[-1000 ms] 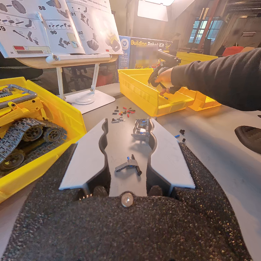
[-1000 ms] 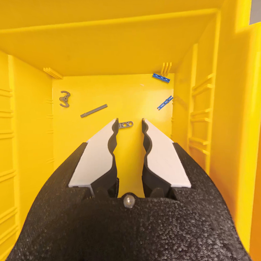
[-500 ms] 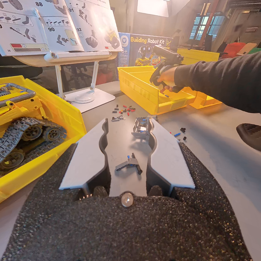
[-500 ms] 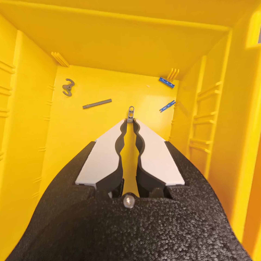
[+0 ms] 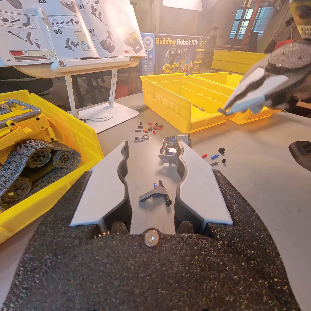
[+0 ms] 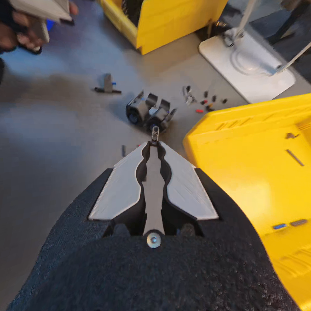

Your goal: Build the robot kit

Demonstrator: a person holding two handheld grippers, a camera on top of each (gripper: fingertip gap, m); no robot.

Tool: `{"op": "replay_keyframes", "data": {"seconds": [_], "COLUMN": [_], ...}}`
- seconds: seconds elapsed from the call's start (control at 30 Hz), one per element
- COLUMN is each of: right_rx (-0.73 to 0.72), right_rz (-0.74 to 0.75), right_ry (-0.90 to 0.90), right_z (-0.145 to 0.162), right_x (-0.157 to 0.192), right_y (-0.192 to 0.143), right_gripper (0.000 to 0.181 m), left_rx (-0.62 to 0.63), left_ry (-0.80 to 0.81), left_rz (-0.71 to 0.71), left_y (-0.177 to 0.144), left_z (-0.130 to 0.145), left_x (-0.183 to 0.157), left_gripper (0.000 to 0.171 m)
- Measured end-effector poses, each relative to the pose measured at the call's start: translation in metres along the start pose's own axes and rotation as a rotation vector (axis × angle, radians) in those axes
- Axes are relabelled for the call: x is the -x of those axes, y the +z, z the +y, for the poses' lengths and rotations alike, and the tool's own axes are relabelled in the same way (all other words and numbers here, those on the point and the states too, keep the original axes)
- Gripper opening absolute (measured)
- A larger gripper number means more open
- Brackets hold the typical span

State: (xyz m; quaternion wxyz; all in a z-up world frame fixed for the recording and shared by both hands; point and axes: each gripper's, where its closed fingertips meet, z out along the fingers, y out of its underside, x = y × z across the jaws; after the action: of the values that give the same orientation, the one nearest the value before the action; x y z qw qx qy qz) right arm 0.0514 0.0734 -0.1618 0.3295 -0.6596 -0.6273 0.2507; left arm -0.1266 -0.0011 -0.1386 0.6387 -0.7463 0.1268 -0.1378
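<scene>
While the right gripper (image 6: 153,144) hangs above the desk (image 6: 50,134), its fingers are pinched tight on a small grey link piece (image 6: 154,134) with round holes, which sticks out past the tips, just over a chunky grey-and-black block assembly (image 6: 148,112) lying on the desk. That wrist view is pretty blurry, so I can't tell how many holes the link has. Over on the other side, the left gripper (image 5: 152,148) sits low over the desk with its fingers spread wide and nothing in them; between them lies a small grey bracket with a black rod and blue pin (image 5: 155,193). Its right finger covers part of the block assembly. Scattered red, black and grey bits (image 5: 148,130) sit further back, near a yellow divided bin (image 5: 168,101) with a few loose pieces inside. Another yellow bin (image 5: 80,134) on the left holds a tracked yellow vehicle (image 5: 33,154), cut off by the edge. Behind are an instruction booklet (image 5: 67,30) on a white stand (image 5: 107,111) and a blue kit box (image 5: 175,53).
</scene>
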Motion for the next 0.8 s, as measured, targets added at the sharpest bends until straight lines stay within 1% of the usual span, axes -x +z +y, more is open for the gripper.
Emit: {"op": "replay_keyframes", "data": {"seconds": [0.03,0.1,0.17,0.23,0.4,0.63,0.73,0.8], "right_rx": [0.029,0.077,0.113,0.142,0.139,0.152,0.128,0.11], "right_rz": [-0.027,-0.046,-0.049,-0.037,-0.043,-0.043,-0.04,-0.031], "right_ry": [0.003,0.017,0.022,0.013,-0.002,-0.038,-0.038,-0.04], "right_z": [0.016,0.044,0.065,0.079,0.087,0.094,0.093,0.092], "right_x": [0.015,0.033,0.044,0.049,0.054,0.053,0.052,0.049], "right_y": [0.004,0.012,0.018,0.023,0.029,0.036,0.037,0.037], "right_gripper": [0.007,0.007,0.007,0.007,0.007,0.007,0.007,0.012], "left_rx": [0.003,0.012,0.019,0.014,0.02,0.069,0.084,0.088], "left_ry": [0.009,0.021,0.026,0.039,0.059,0.032,0.015,0.005], "left_rz": [-0.002,-0.008,-0.005,-0.008,-0.019,-0.022,-0.018,-0.016], "left_y": [0.001,0.002,0.003,0.002,0.002,0.012,0.015,0.017], "left_z": [0.001,0.003,0.004,0.002,0.002,0.023,0.03,0.033], "left_x": [-0.001,-0.001,-0.002,-0.003,-0.003,0.004,0.007,0.008], "left_gripper": [0.057,0.057,0.058,0.057,0.058,0.058,0.058,0.059]}}
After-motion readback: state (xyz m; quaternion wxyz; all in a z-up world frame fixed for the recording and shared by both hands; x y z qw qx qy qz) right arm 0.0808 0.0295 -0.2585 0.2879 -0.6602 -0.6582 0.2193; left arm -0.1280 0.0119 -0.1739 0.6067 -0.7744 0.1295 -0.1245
